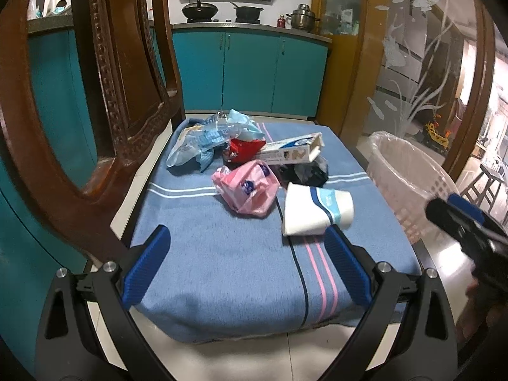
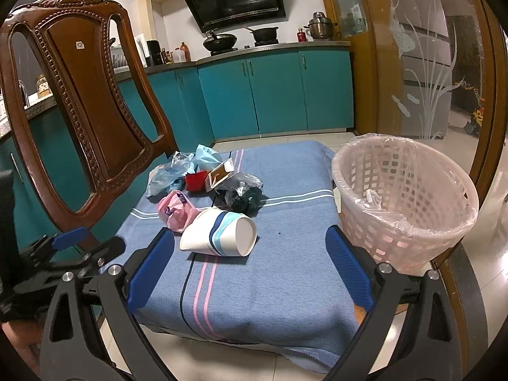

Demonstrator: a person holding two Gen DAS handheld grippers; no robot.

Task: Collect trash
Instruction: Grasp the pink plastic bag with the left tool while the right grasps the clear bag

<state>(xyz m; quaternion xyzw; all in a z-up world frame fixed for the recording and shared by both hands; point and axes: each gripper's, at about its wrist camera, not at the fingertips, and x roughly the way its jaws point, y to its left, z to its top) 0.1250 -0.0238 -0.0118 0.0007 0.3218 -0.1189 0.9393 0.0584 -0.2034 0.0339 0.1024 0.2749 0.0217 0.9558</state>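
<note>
Both grippers hover over the near edge of a chair seat draped in a blue towel (image 1: 228, 273), and both are empty. The left gripper (image 1: 247, 247) has its blue fingers (image 1: 149, 263) spread wide, nothing between them. The right gripper (image 2: 250, 247) is just as wide, its left finger (image 2: 155, 257) just short of the paper cup (image 2: 219, 233), though I cannot tell whether it touches.

The trash sits in a loose pile on the towel. Nearest is that cup, white with blue bands, lying on its side with the mouth facing right in the right wrist view. Just behind it, a crumpled pink wrapper (image 1: 246, 189) touches its base. Beyond that, a dark wad of plastic (image 1: 304, 173), a red scrap (image 1: 244, 149), a long white carton (image 1: 292, 151) with an open end, and a clear bag (image 1: 197, 146) with blue print towards the carved chair back (image 2: 92, 108).

The bin (image 2: 409, 203), a pale pink basket lined with a clear bag, stands just beside the right edge of the seat, with a small scrap already inside. In the left wrist view, the right gripper appears blurred in front of the bin at the right edge.
</note>
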